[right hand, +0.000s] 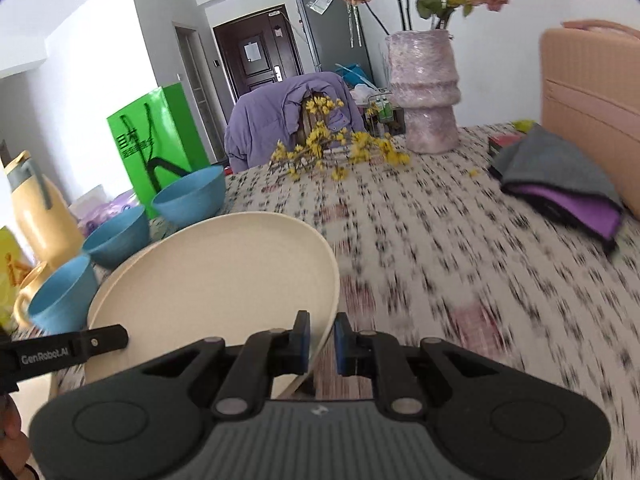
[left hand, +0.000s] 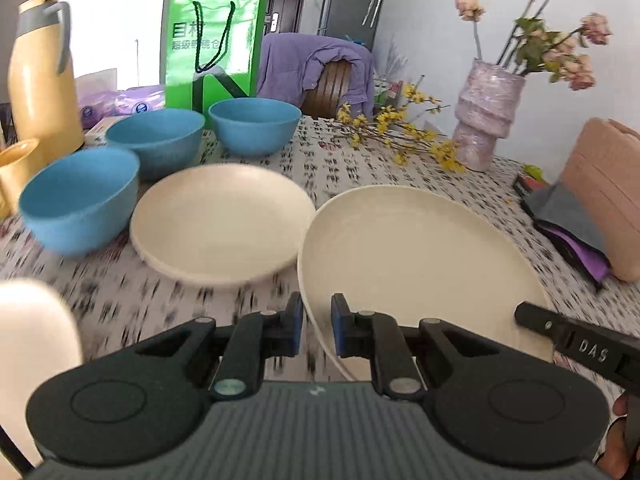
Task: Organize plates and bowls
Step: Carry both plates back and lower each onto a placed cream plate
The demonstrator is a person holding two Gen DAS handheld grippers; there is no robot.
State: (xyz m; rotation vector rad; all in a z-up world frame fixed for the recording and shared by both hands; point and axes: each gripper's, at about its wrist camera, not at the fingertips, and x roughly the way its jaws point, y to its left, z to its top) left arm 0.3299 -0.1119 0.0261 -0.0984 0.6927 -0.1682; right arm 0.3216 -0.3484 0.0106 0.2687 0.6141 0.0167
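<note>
Together, left gripper [left hand: 316, 330] and right gripper [right hand: 322, 344] each pinched opposite rims of a cream plate [left hand: 420, 252], second plate [left hand: 222, 220] and blue bowls [left hand: 80, 200] lay beyond the left claw.

wrist views, close, sharing plate [left hand: 420, 248]

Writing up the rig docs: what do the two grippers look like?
Both match. Left gripper and right gripper: grey ribbed body, black rounded side housings, black linkage arms with silver pivot pins, blue pads on black fingers. Seen from the other camera, the right one's finger is lettered "DAS", the left one's "GenRobot.AI". No cables or sleeves visible.
</note>
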